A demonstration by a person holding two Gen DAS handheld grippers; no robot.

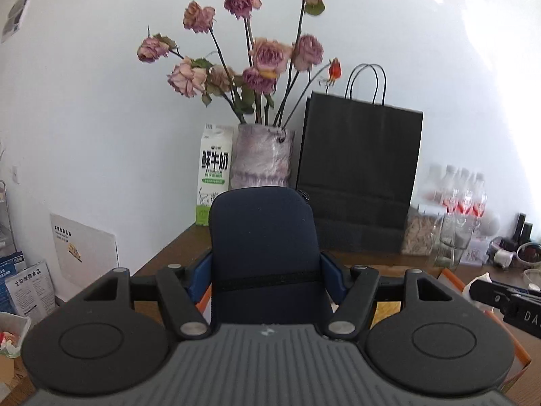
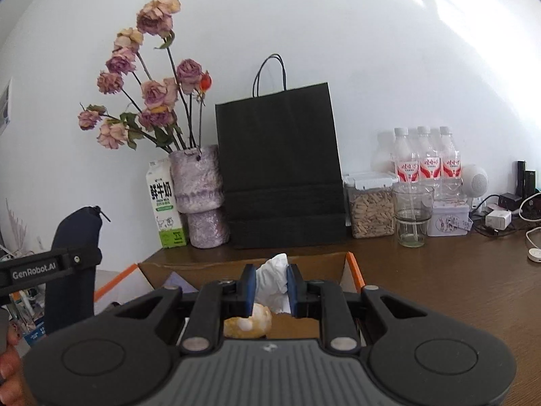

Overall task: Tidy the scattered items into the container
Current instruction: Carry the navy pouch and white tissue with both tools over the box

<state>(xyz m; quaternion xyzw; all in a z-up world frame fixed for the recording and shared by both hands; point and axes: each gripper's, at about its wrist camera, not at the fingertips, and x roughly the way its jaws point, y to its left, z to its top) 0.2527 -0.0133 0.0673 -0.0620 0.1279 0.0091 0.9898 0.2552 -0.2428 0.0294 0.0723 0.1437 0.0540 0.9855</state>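
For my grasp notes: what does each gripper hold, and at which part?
Left gripper: dark navy fabric zip pouch, clamped by its lower sides. Right gripper: crumpled white tissue, pinched across its middle.

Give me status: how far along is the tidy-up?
Midway, roughly. Done: a yellowish round item already lies in the orange-edged cardboard box. In hand: the left gripper clamps a dark navy soft zip pouch; the right gripper pinches a crumpled white tissue over the box. Left: dropping both in; other loose items aren't visible.
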